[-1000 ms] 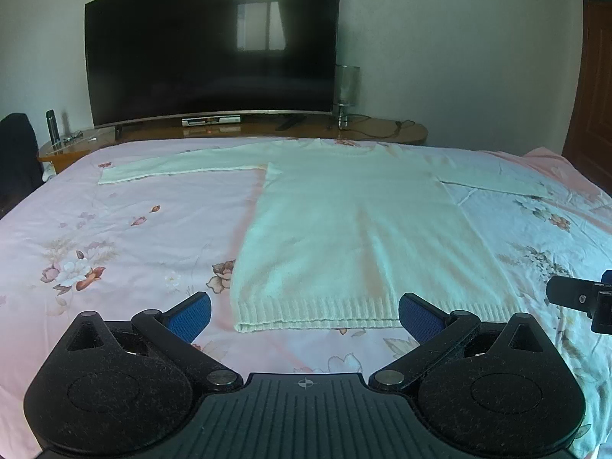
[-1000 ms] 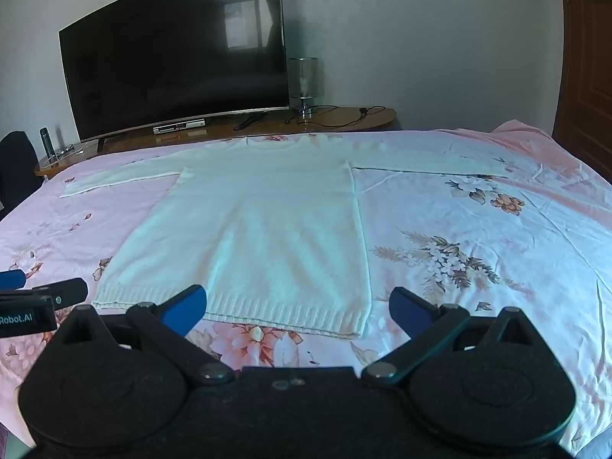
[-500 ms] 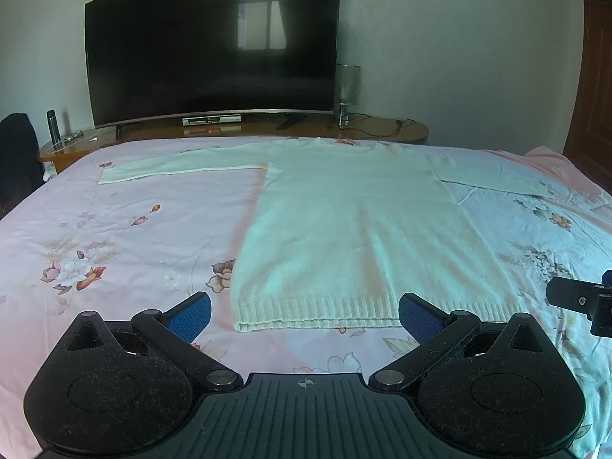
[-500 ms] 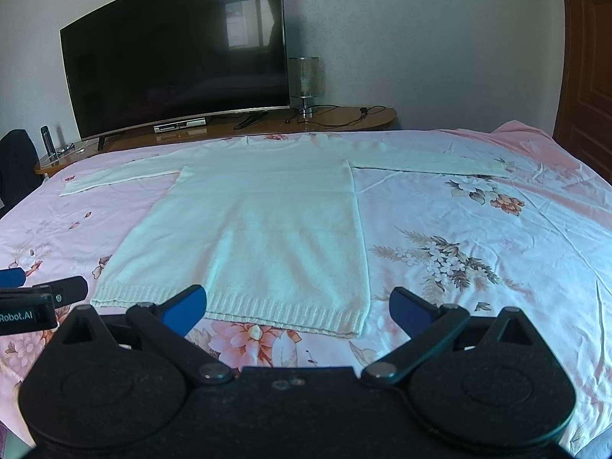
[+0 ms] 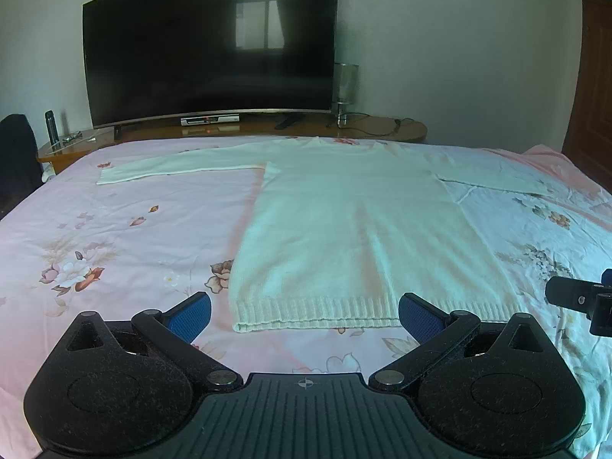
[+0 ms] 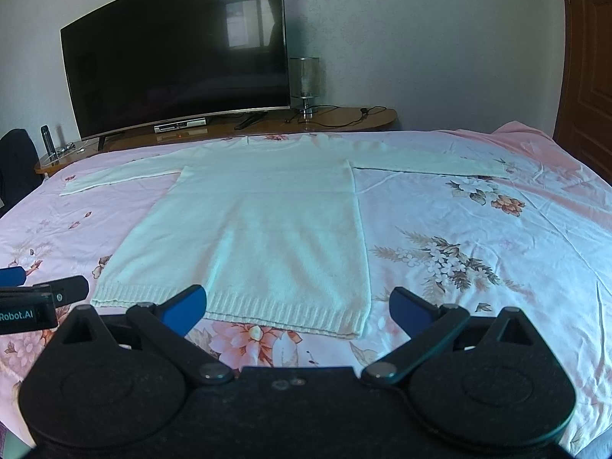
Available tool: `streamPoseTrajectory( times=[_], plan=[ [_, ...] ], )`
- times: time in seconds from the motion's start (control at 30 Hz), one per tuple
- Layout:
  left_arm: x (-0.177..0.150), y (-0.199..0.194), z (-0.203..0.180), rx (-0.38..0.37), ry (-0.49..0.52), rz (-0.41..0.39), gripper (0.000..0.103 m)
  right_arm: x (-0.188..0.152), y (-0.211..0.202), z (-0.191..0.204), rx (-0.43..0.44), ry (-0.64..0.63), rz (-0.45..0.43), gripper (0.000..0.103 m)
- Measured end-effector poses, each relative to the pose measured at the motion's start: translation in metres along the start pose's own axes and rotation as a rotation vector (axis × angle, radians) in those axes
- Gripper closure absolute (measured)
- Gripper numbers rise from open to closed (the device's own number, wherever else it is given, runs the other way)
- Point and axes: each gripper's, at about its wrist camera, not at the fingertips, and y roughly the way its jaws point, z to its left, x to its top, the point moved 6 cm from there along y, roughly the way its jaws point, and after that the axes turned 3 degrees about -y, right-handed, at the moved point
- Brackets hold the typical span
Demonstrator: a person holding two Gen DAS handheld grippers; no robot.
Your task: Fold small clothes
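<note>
A white knitted sweater lies flat on the bed, sleeves spread to both sides, ribbed hem nearest me. My left gripper is open and hovers just short of the hem's left part, with nothing between its blue pads. My right gripper is open too, in front of the hem's right corner, empty. Each gripper shows at the edge of the other's view: the right gripper's tip and the left gripper's tip.
The bed carries a pink floral sheet. Behind it stands a wooden stand with a large dark TV, a lamp and cables. A dark chair is at the far left, a brown door at the right.
</note>
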Motion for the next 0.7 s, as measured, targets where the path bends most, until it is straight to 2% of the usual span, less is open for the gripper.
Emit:
streamPoseTrajectory(
  times=[0.7],
  plan=[
    [0.0006, -0.0011, -0.0016, -0.001, 0.004, -0.002, 0.0, 0.0009, 0.0005, 0.0007, -0.002, -0.006, -0.004, 0.001]
  ],
)
